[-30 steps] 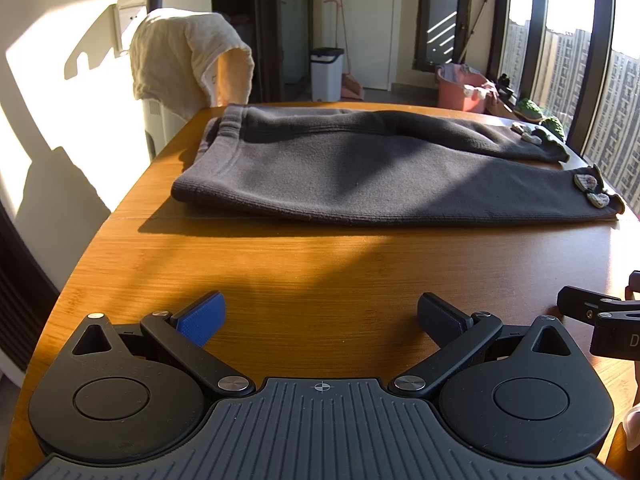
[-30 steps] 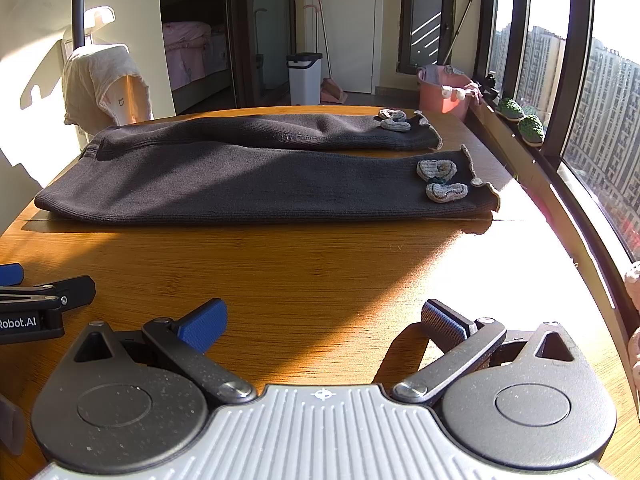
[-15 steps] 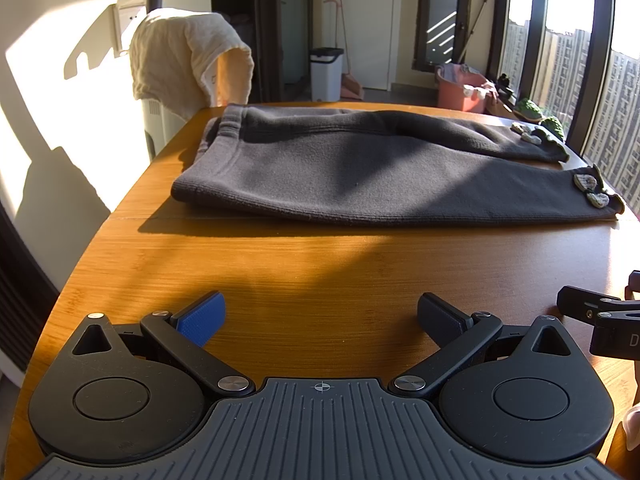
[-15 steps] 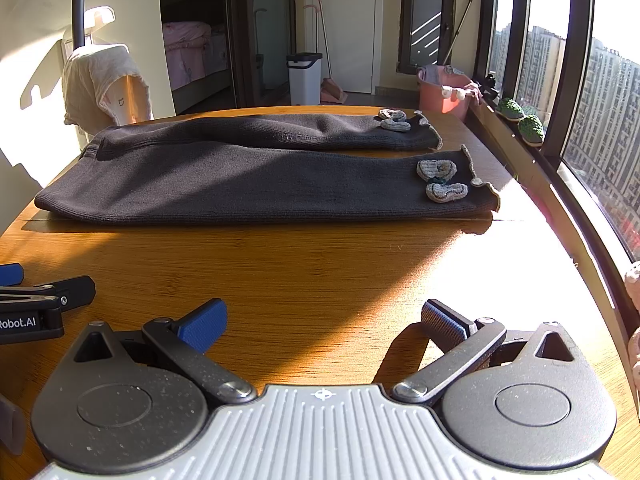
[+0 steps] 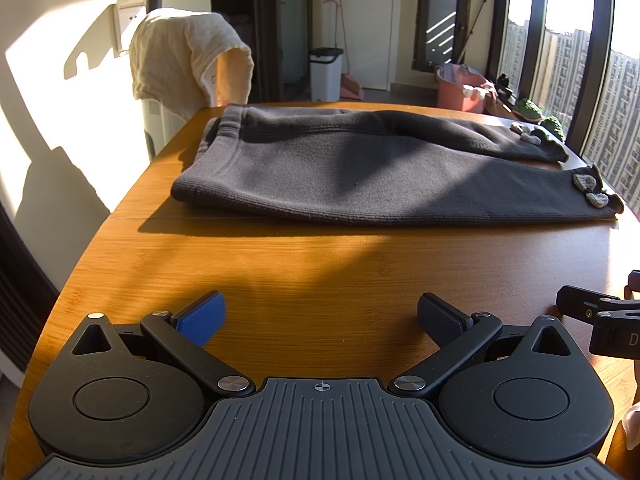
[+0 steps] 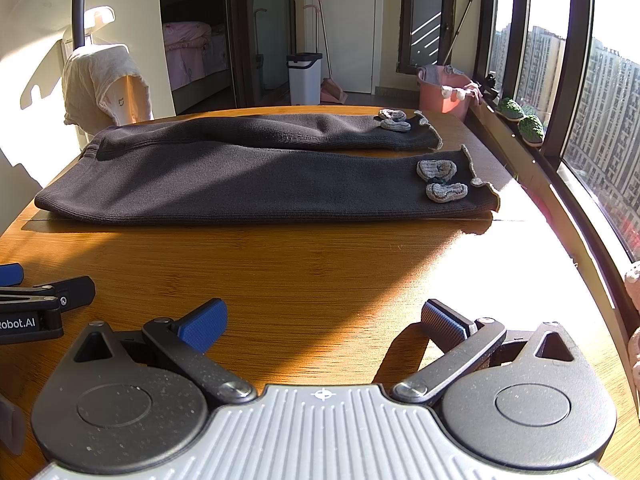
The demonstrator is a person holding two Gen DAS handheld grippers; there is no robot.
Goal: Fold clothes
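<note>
A pair of dark grey knit trousers (image 5: 360, 168) lies flat across the far half of the wooden table (image 5: 320, 264), waistband at the left, both legs running right, with grey bow trims at the cuffs (image 6: 440, 180). They also show in the right wrist view (image 6: 240, 180). My left gripper (image 5: 320, 316) is open and empty, low over the table's near edge, well short of the trousers. My right gripper (image 6: 324, 320) is open and empty beside it, to the right. Each gripper's tip shows at the edge of the other's view.
A cream towel (image 5: 184, 52) hangs over a white appliance beyond the table's far left corner. A window sill (image 6: 520, 120) with green slippers runs along the right. A white bin (image 6: 304, 78) and pink tub (image 6: 444, 92) stand on the floor behind.
</note>
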